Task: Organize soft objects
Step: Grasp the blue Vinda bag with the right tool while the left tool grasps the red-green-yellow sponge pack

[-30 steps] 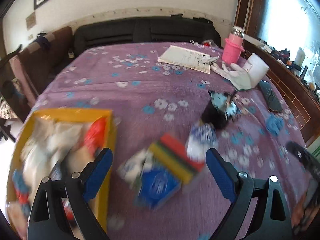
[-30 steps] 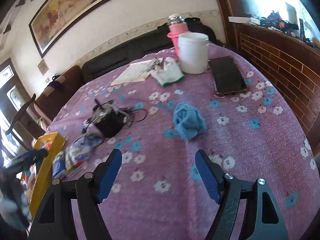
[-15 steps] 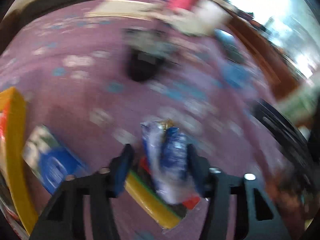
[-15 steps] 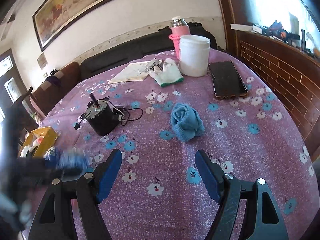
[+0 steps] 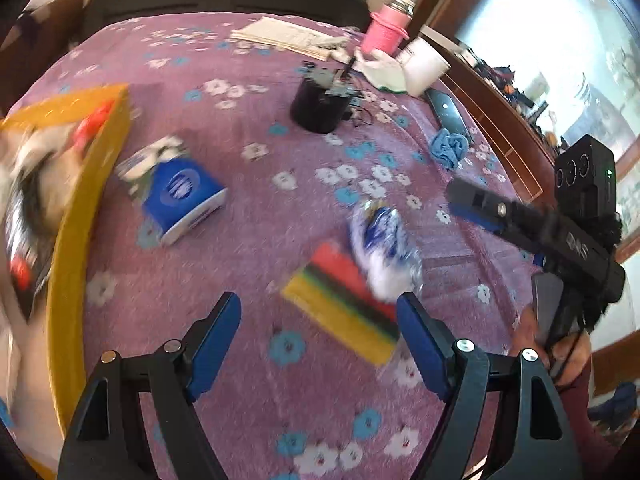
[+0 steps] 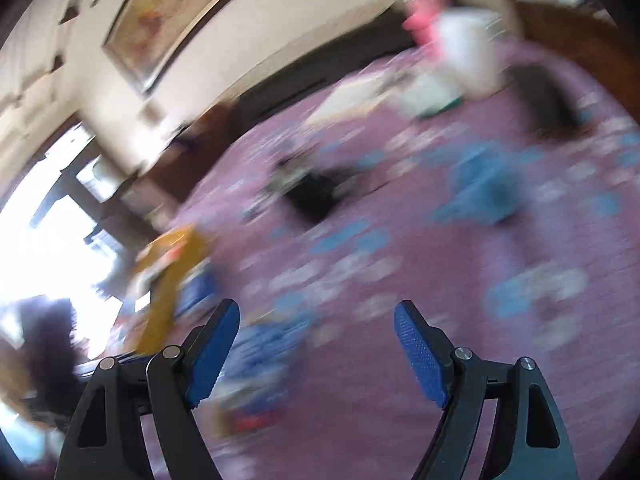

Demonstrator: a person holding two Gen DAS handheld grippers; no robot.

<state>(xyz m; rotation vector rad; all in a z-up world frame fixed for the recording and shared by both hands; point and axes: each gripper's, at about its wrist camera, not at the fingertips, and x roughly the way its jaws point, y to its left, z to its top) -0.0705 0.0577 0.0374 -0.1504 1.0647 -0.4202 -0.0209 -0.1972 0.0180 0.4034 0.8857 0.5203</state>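
My left gripper (image 5: 318,304) hovers over the purple flowered cloth (image 5: 248,264) with its jaws opening and nothing pressed between the pads. Just ahead of it lies a striped sponge pack (image 5: 340,308), with a crinkly blue-and-white packet (image 5: 384,248) resting on its far end. A blue tissue pack (image 5: 180,192) lies beside the yellow box (image 5: 88,200) of soft things at the left. A blue cloth (image 5: 448,148) is bunched at the right. My right gripper (image 6: 317,308) is also opening and holds nothing. Its view is blurred, with the blue cloth (image 6: 480,188) ahead of it.
A black motor with wires (image 5: 320,104) stands mid-table. Behind it are papers (image 5: 288,34), a pink flask (image 5: 384,28), a white tub (image 5: 424,66), a white glove (image 5: 380,72) and a dark phone (image 5: 448,114). The right hand's gripper body (image 5: 560,232) reaches in from the right.
Half a second ago my left gripper had closed around the blue-and-white packet. Now its jaws stand wide and the packet lies on the sponge pack. The right view has swung and blurred.
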